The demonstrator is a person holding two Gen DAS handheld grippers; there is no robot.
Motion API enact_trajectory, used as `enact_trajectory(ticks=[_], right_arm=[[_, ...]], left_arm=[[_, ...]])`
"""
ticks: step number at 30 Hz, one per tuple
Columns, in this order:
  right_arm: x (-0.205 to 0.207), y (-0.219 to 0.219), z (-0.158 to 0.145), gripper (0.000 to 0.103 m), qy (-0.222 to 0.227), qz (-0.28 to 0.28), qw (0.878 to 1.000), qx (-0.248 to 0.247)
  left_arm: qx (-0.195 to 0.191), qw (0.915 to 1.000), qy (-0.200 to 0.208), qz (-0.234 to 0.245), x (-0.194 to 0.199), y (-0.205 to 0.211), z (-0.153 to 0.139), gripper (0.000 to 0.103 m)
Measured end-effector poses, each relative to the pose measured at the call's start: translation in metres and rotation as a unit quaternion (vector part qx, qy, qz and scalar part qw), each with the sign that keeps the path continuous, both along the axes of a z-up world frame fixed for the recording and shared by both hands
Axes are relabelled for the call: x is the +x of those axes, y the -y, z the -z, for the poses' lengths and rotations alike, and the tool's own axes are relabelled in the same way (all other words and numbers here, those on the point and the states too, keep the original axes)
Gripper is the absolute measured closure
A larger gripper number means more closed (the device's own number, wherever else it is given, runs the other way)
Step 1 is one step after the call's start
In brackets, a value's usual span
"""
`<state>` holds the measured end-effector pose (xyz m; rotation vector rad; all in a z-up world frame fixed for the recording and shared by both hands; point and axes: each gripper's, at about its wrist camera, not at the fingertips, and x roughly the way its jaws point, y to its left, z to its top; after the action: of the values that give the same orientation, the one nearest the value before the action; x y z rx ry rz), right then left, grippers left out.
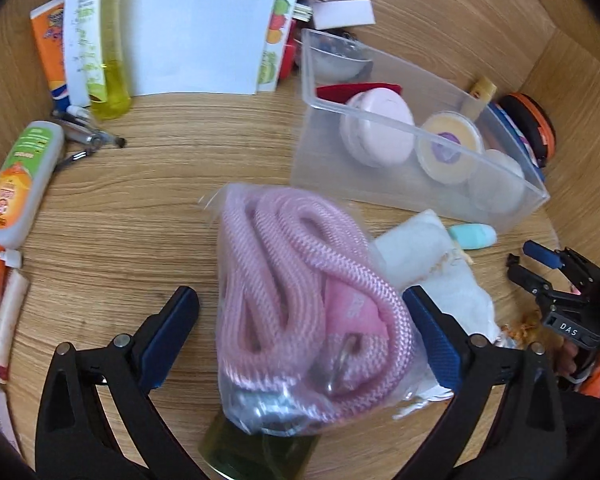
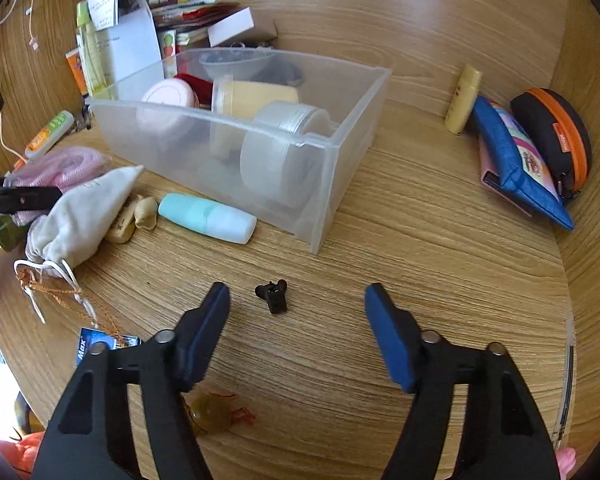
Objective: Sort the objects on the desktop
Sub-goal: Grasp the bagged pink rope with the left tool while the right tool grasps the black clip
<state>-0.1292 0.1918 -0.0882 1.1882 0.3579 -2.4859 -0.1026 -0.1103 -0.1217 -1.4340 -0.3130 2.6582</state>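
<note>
Pink rope in its clear bag [image 1: 300, 300] lies mid-desk between our left gripper's [image 1: 300, 344] wide-open, empty fingers, probably resting on a green bottle [image 1: 256, 452]; our right gripper [image 2: 296, 328], also open, hovers farther away.

A home desk, round wood-grain counter [image 2: 400, 208] cluttered with personal things, clear plastic bin [image 2: 340, 152] of cosmetic jars, orange sunscreen tube [image 1: 50, 52], handwritten white paper sheets [image 1: 196, 28], blue zip pouch [image 2: 516, 160], white drawstring cloth bag [image 2: 84, 212]
</note>
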Motion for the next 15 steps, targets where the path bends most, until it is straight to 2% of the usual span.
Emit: enact_trajectory(ticks=[1,4,6,8,13,15], right_arm=[[-0.001,0.001,0.001,0.053,0.002,-0.002,1.000,0.001],[-0.001,0.003,0.003,0.063,0.004,-0.009,1.000,0.004],[-0.001,0.004,0.003,0.068,0.003,-0.013,1.000,0.005],[-0.001,0.005,0.003,0.074,0.004,-0.016,1.000,0.001],[0.000,0.006,0.004,0.089,0.006,-0.024,1.000,-0.007],[0.000,0.006,0.004,0.089,0.007,-0.024,1.000,-0.010]], left_arm=[[-0.001,1.0000,-0.001,-0.001,0.000,0.001,0.001,0.000],[-0.011,0.9999,-0.004,-0.004,-0.001,0.000,0.000,0.002],[-0.026,0.9996,-0.007,-0.003,-0.003,-0.003,-0.001,0.017],[-0.044,0.9990,-0.004,0.003,-0.007,-0.008,-0.002,0.027],[-0.086,0.9963,-0.002,-0.002,-0.016,-0.012,0.000,0.032],[-0.091,0.9958,-0.004,-0.005,-0.018,-0.012,0.000,0.038]])
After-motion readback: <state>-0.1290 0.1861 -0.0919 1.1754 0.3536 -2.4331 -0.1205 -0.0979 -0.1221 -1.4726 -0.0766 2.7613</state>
